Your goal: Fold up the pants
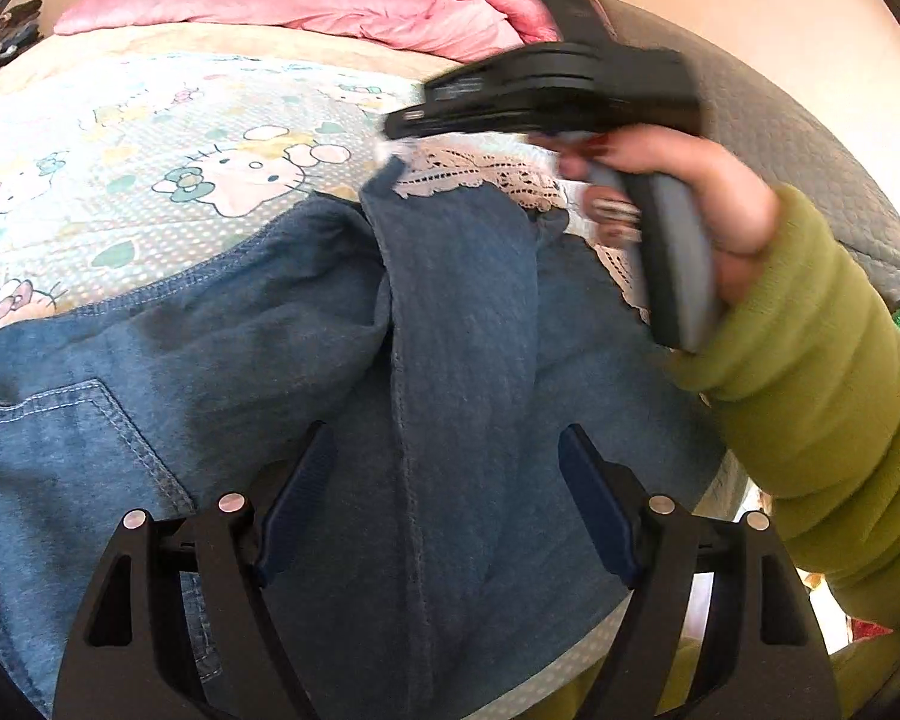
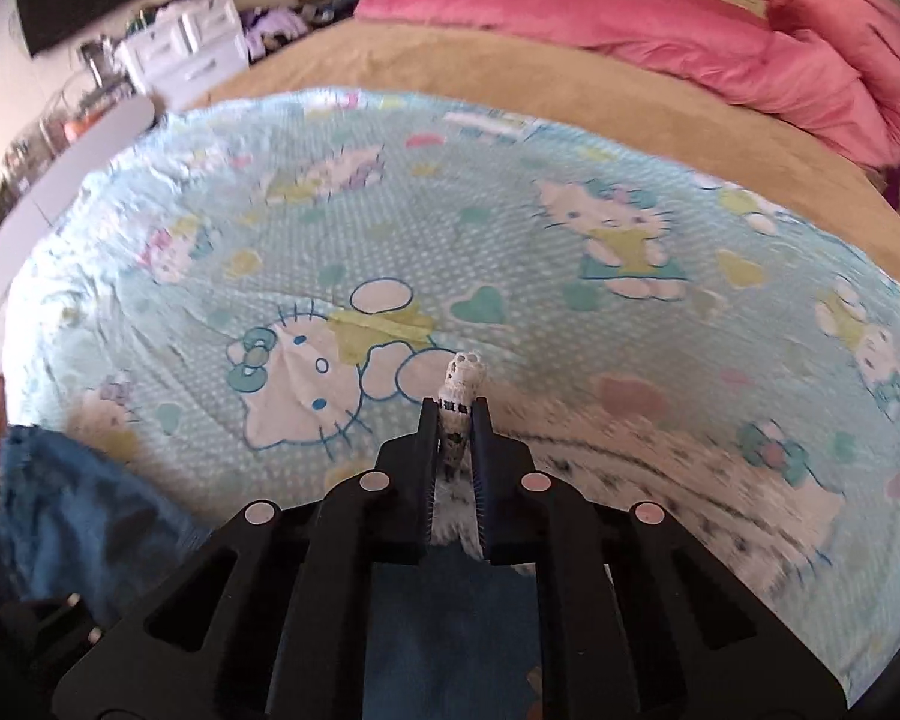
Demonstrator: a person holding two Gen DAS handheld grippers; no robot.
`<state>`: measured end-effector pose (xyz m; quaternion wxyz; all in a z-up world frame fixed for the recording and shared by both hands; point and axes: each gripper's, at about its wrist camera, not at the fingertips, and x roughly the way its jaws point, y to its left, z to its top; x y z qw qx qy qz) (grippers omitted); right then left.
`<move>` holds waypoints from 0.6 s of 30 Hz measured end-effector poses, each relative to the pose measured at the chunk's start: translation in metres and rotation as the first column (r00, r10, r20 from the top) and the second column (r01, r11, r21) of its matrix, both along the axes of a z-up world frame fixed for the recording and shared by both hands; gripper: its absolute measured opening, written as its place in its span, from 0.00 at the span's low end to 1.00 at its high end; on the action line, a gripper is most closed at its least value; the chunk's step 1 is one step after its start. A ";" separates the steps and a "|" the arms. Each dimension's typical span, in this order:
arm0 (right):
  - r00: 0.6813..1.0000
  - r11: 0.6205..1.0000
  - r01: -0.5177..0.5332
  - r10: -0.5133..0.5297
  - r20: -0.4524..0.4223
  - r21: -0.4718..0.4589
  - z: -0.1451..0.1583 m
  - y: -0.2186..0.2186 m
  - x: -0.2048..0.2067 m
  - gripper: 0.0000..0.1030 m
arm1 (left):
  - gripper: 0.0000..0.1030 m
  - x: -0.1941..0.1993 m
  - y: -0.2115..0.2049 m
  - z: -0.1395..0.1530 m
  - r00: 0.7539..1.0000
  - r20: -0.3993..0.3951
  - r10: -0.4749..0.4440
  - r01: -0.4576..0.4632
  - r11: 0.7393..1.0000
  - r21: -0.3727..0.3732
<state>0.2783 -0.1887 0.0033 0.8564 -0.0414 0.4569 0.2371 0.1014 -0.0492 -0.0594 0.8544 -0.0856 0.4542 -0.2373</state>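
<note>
Blue denim pants (image 1: 462,324) with a white lace hem (image 1: 480,171) lie on a cartoon-cat bedsheet (image 1: 150,138). My left gripper (image 1: 447,444) hovers open just over the denim, a raised fold of the leg running between its spread fingers. The right gripper (image 1: 408,120), held by a hand in a green sleeve (image 1: 810,360), sits at the lace hem. In the right wrist view that gripper (image 2: 456,405) is shut on the white lace hem (image 2: 465,375), which pokes out past the fingertips. Blue denim (image 2: 78,510) shows at the lower left and under the gripper.
A pink duvet (image 2: 660,30) and pillow (image 2: 858,24) lie at the far end of the bed on a tan blanket (image 2: 450,66). White drawers (image 2: 180,48) and clutter stand beyond the bed's left side. A grey padded surface (image 1: 780,138) borders the bed on the right.
</note>
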 end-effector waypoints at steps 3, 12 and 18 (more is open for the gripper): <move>0.999 0.997 0.036 -0.037 0.010 0.062 0.015 -0.028 -0.018 0.06 | 0.65 -0.005 0.000 0.004 1.000 0.018 0.012 -0.012 1.000 0.017; 0.985 0.971 0.163 -0.171 0.033 0.173 0.051 -0.121 -0.079 0.06 | 0.04 -0.007 -0.005 0.006 0.999 0.037 -0.027 0.025 0.998 0.057; 0.979 0.958 0.197 -0.202 0.004 0.207 0.064 -0.161 -0.133 0.06 | 0.04 -0.034 -0.013 0.030 0.990 0.097 -0.101 0.086 0.986 0.146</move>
